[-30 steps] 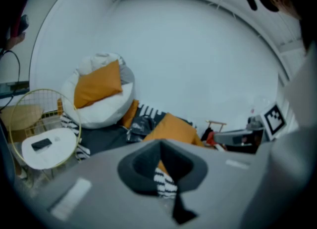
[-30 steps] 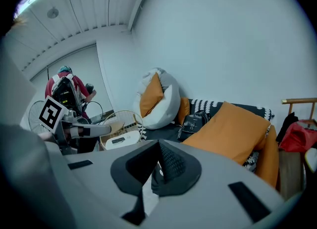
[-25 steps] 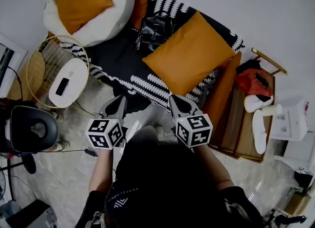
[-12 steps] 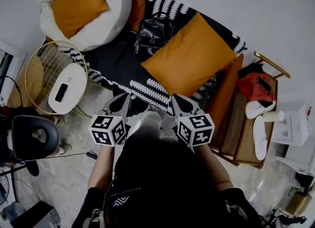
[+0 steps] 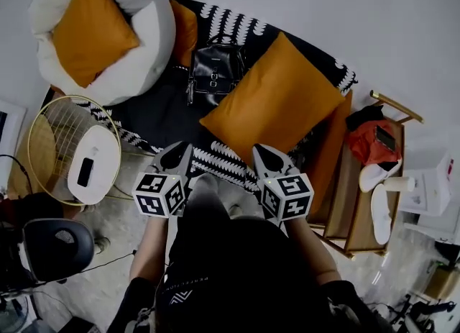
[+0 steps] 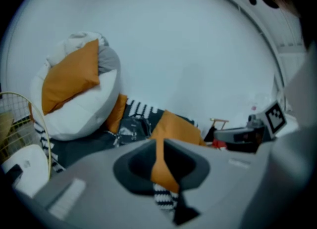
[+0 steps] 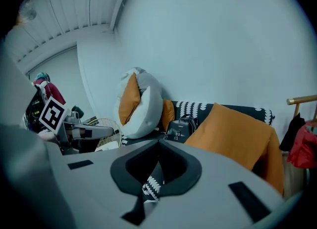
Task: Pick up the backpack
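left tool (image 5: 175, 157) just opening, empty | right tool (image 5: 267, 157) closed | backpack (image 5: 213, 73) on sofa (image 5: 162, 108)

Backpack (image 5: 215, 73) left of cushion (image 5: 277, 101)

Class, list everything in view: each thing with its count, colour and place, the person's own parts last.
patterned cover: one, black and white, top centre.
beanbag: one, white and grey, cover's left end.
cushions: three, orange; one on the beanbag, one beside it, the largest further right.
backpack: one, black, on the cover between beanbag and largest cushion.
wire table: one, gold, left of the cover.
wooden rack: one, brown, far right, bearing a red bag.
chair: one, black, bottom left.
left gripper: one, grey, bottom centre; jaws have just been opening, nothing between them.
right gripper: one, grey, beside it; shut, empty.
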A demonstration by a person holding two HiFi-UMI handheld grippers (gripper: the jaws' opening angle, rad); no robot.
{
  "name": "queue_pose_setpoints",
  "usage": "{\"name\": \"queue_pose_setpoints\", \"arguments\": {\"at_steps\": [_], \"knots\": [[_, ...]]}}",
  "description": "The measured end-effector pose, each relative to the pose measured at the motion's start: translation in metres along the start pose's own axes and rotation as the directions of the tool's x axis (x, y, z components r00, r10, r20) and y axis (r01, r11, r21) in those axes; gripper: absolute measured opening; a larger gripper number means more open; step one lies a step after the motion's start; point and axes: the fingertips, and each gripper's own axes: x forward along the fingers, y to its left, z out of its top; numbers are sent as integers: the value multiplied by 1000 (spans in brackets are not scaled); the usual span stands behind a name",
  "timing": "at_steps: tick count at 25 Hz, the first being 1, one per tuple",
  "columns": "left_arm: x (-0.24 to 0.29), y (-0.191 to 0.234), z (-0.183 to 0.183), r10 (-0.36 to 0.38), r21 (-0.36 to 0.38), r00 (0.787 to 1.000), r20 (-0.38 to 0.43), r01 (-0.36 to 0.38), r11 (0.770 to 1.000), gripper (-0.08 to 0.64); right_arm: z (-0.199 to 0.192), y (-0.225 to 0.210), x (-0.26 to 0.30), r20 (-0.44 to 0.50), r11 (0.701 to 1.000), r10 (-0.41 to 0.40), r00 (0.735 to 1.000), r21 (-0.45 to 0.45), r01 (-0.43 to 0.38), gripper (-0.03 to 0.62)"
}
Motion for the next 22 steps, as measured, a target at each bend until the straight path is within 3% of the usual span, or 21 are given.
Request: {"name": "queue_pose_setpoints", "arguments": {"at_steps": [7, 12, 22], "knots": [[54, 60, 34, -14, 23, 999, -44, 15, 1000, 51, 36, -17, 75, -26, 999, -42, 999, -5, 42, -2], [99, 101, 52, 21, 71, 999, -47, -18, 997, 60, 52, -38, 130, -57, 997, -76, 996, -29, 74, 20], [189, 162, 52, 60, 106, 995, -80, -52, 993, 118, 66, -87, 224, -120, 982, -179, 977, -83, 169, 106]]}}
